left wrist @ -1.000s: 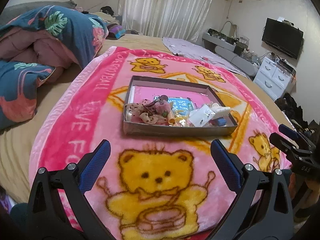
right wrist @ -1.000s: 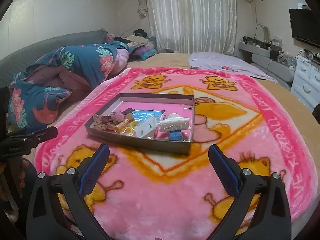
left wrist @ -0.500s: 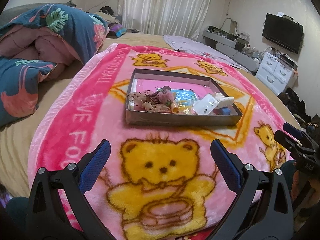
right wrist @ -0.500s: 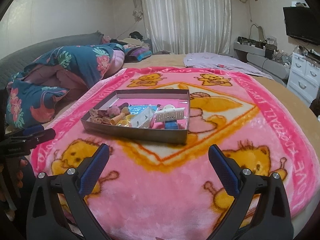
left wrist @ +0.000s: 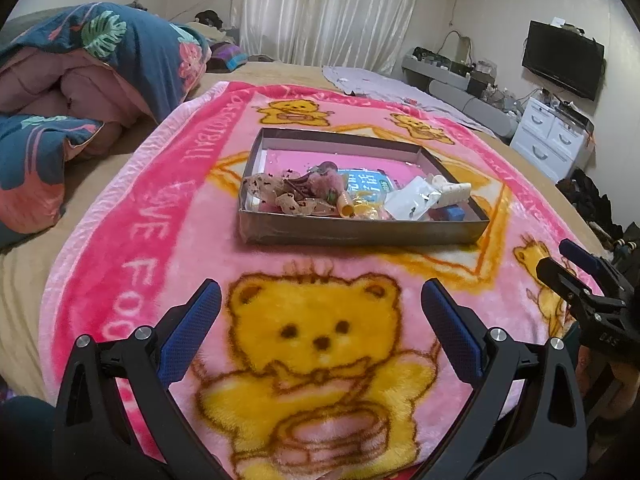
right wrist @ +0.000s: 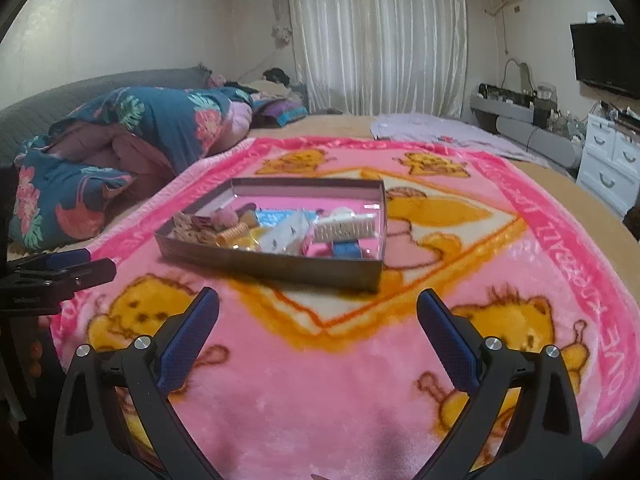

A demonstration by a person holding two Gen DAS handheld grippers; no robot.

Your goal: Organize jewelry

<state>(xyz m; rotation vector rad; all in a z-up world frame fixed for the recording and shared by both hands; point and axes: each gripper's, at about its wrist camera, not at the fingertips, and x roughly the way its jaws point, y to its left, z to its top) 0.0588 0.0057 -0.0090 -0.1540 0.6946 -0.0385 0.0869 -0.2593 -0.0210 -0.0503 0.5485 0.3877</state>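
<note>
Left wrist view, item one: your left tongs (left wrist: pixel 320 300), jaws spread wide with nothing between them, hovering over the yellow bear on the pink blanket (left wrist: pixel 132 248). Item two: a shallow grey tray (left wrist: pixel 360 232) at 12 o'clock from those tongs, well apart from them, resting on the blanket on the bed. Contents, crowded toward the tray's near wall: patterned ribbon pieces (left wrist: pixel 280 196) at the 9 o'clock end, a pink fluffy piece (left wrist: pixel 326 182), an orange coiled band (left wrist: pixel 346 206), a clear packet (left wrist: pixel 412 200), a cream hair clip (left wrist: pixel 452 194) and a small blue piece (left wrist: pixel 456 213) at the 3 o'clock end. Item three: your right tongs (right wrist: pixel 318 300), likewise spread and empty, with the tray at 12 o'clock, slightly left; in the left view they appear at 3 o'clock, off the blanket's edge. Item four: a folded floral quilt (left wrist: pixel 100 60) at 10 o'clock.
</note>
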